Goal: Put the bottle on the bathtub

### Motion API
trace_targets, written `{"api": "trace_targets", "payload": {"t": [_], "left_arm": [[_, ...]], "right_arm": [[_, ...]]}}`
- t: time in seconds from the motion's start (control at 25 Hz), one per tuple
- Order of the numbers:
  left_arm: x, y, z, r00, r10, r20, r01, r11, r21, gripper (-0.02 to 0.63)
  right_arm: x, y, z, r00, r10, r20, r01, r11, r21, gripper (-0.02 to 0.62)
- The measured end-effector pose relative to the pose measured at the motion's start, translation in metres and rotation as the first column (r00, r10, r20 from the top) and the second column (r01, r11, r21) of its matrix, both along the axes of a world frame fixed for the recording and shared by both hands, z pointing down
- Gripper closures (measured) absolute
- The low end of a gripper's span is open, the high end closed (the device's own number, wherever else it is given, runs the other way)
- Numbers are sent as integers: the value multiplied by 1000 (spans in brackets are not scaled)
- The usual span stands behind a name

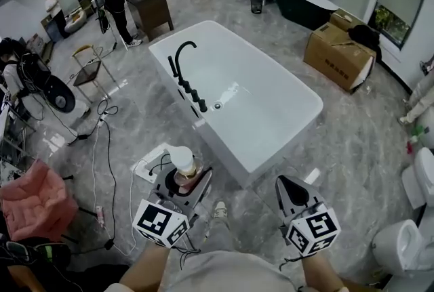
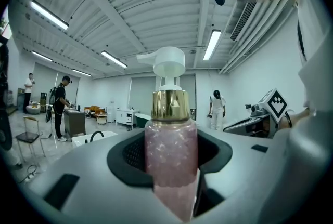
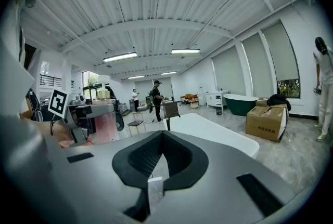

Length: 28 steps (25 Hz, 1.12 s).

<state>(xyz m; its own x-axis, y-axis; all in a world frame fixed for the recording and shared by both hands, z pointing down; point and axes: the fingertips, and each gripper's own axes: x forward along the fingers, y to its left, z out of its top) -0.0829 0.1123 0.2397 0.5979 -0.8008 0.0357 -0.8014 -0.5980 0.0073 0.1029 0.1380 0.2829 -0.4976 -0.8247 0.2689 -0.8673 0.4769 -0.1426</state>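
Left tool (image 1: 186,182) clamps upright pink pump bottle (image 2: 170,153) near bathtub (image 1: 271,104).

Bathtub (image 1: 288,137) near rim bare, black faucet (image 1: 178,53) and knobs (image 1: 196,98) lining its left rim, floor (image 1: 352,141) beside it open

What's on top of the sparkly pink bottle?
A gold collar and a white pump head sit on top of the bottle. The left gripper covers the bottle's lower part between its jaws, so its base cannot be seen.
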Motion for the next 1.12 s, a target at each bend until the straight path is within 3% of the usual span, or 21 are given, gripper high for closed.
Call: {"api": "trace_targets", "payload": {"t": [0.24, 0.48, 0.68, 0.8, 1.12], "left_arm": [[6, -90, 27, 997, 75, 35, -74, 997, -25, 391], [5, -170, 62, 987, 153, 40, -153, 988, 0, 391], [17, -221, 87, 968, 251, -9, -251, 968, 2, 391], [18, -253, 119, 964, 266, -14, -266, 964, -10, 391], [28, -322, 187, 963, 266, -44, -268, 963, -36, 391]], "right_arm": [[-16, -81, 25, 1000, 21, -2, -21, 998, -65, 568], [-38, -159, 60, 1000, 24, -8, -25, 992, -125, 569], [-50, -211, 91, 999, 24, -37, -30, 983, -179, 568], [-58, -238, 116, 997, 8, -83, -24, 982, -188, 568], [-62, -297, 177, 998, -21, -62, 4, 967, -256, 569]]}}
